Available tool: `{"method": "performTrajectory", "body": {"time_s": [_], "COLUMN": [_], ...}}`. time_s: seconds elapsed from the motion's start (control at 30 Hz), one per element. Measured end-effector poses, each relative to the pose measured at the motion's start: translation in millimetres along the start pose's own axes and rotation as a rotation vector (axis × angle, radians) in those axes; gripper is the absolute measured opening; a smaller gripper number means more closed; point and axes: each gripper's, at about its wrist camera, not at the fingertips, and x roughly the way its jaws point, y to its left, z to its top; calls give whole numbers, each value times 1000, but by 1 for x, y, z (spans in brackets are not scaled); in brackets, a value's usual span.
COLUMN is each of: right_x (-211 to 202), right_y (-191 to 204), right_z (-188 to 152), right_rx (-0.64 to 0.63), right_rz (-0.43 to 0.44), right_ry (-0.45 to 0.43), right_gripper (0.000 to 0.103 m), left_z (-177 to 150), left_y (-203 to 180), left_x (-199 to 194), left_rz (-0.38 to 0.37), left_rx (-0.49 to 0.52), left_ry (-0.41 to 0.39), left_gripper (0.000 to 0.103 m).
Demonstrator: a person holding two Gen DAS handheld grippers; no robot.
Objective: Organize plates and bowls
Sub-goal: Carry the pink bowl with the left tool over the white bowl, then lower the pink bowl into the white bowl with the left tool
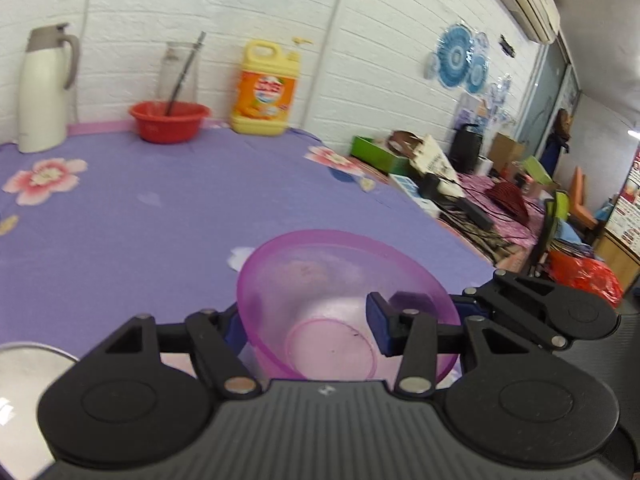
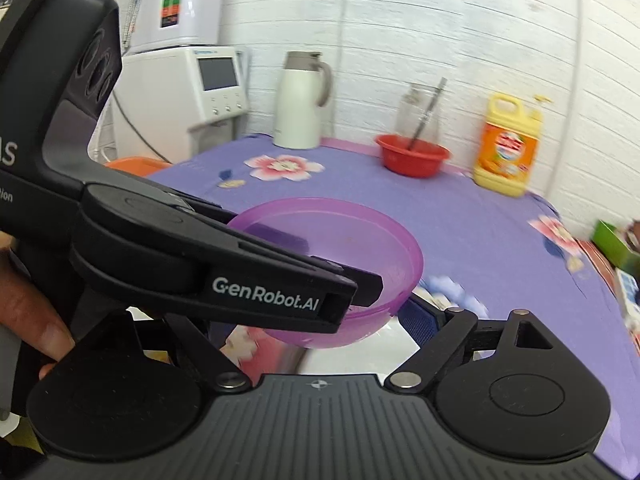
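- Presently a translucent purple plastic bowl (image 1: 320,280) is hanging tilted over the purple flowered tablecloth (image 1: 160,220), above a shiny steel dish (image 2: 360,354).
- The left gripper (image 1: 306,326) is pinching the bowl's wall, fingers narrow, one pad inside and one outside.
- The right gripper (image 2: 332,330) is sitting under the bowl. One blue pad is showing beside the base and the other is hidden, so its grip cannot be told.
- Farther back, a red plastic basin (image 1: 169,120), a yellow detergent jug (image 1: 265,92) and a white thermos jug (image 1: 44,92) are standing by the wall.

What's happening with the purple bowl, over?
Left tongs shut on bowl, bowl lifted. Right tongs at its rim, grip unclear. Shiny dish close beneath.
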Motion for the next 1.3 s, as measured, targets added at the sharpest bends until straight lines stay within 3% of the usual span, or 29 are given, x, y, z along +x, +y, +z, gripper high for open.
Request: {"method": "performTrajectory", "body": {"time_s": [0.2, 0.37, 0.43, 0.53, 0.7, 0.87, 1.0, 1.3], "right_x": [-9, -11, -9, -10, -12, -37, -41, 15], "right_y": [-25, -34, -38, -42, -46, -55, -72, -86], "right_z": [-22, -40, -43, -47, -53, -61, -55, -61], "right_rx": [114, 150, 166, 188, 202, 272, 345, 333], "right_rz": [-20, -24, -23, -30, -21, -46, -84, -143], "right_ry": [3, 11, 12, 9, 37, -23, -94, 77], "right_gripper": [103, 103, 103, 103, 103, 103, 103, 103], "left_z": [-10, -17, -16, -15, -9, -6, -9, -16], "left_y": [-27, -30, -26, -25, -22, -5, 6, 13], "left_x": [21, 36, 39, 37, 27, 10, 9, 13], "left_rz": [-14, 42, 30, 24, 69, 121, 160, 187], "left_rx": [35, 74, 50, 43, 13, -79, -158, -176], "left_ry": [55, 71, 79, 51, 0, -62, -53, -17], "left_gripper": [48, 50, 64, 78, 92, 96, 97, 98]}}
